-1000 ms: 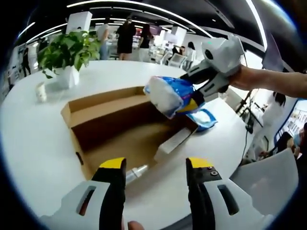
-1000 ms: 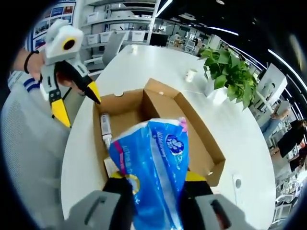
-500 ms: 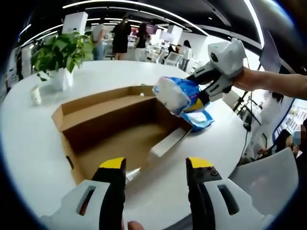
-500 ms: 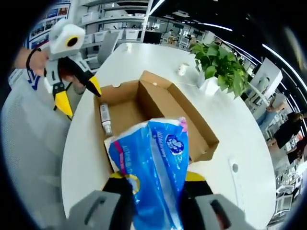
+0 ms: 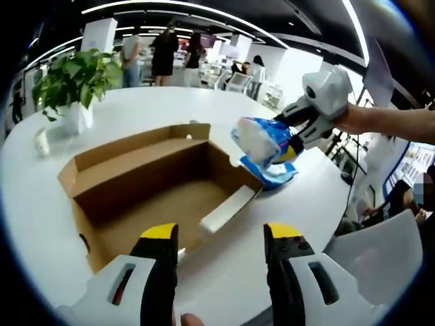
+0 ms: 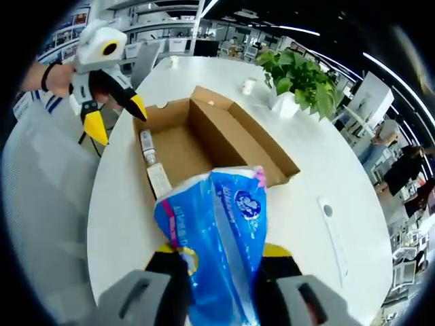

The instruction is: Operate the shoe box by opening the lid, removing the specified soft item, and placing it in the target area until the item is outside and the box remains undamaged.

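Nearest us, our right tongs [image 6: 219, 255] pinch the blue tissue pack [image 6: 214, 238], already lifted out and carried past the shoe box [image 6: 204, 146]; we judge the next move is lowering it onto bare worktop [image 6: 299, 197] and letting go. Farther off, our left tongs [image 5: 221, 234] hang spread and empty above the box's near edge.

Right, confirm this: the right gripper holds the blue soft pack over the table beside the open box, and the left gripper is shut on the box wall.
Wrong on the left gripper: the left gripper view shows it open, gripping nothing, short of the box. The right gripper does hold the blue soft pack beside the open box.
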The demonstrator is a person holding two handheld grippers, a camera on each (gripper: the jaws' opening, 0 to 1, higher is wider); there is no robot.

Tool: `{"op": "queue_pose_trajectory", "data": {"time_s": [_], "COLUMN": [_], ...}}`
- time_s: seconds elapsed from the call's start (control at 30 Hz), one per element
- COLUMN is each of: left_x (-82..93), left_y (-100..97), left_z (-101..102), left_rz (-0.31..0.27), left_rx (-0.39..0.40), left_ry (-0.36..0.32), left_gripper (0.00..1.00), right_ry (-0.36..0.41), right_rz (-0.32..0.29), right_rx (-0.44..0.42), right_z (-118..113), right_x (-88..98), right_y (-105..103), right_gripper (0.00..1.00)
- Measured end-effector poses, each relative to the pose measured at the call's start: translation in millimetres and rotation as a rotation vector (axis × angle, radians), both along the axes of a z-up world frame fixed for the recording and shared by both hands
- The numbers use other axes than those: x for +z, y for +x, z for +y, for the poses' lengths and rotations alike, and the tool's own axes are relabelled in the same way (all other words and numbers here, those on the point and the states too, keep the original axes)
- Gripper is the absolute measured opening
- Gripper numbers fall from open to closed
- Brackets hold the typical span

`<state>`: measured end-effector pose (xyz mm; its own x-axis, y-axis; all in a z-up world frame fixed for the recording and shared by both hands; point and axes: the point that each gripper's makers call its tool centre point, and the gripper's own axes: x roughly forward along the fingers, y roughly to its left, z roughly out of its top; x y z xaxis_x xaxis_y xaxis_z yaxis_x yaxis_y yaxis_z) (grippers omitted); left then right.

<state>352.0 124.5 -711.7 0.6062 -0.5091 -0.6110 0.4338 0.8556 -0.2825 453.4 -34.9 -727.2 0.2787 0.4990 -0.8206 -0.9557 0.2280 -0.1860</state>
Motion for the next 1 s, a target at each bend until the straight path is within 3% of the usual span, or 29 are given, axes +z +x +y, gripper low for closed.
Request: {"op": "queue_pose_trajectory", "data": {"time_s": [0.5, 1.0], "left_x": [-0.2, -7.7], "left_y": [3.0, -5.6], "left_z": [-18, -30], "left_rz": [0.007, 0.022], "left_rx": [-0.054, -0.078], "left_ry": [0.016, 0.019], "left_gripper": [0.52, 0.52], "right_ry": [-0.022, -0.055], "right_rz": [0.011, 0.034], "right_rx": [-0.087, -0.139], "right_z": [-69, -115], "right_x": [-9.5, -26.3], "right_y": [-6, -17], "right_gripper": [0.33, 0.33]}}
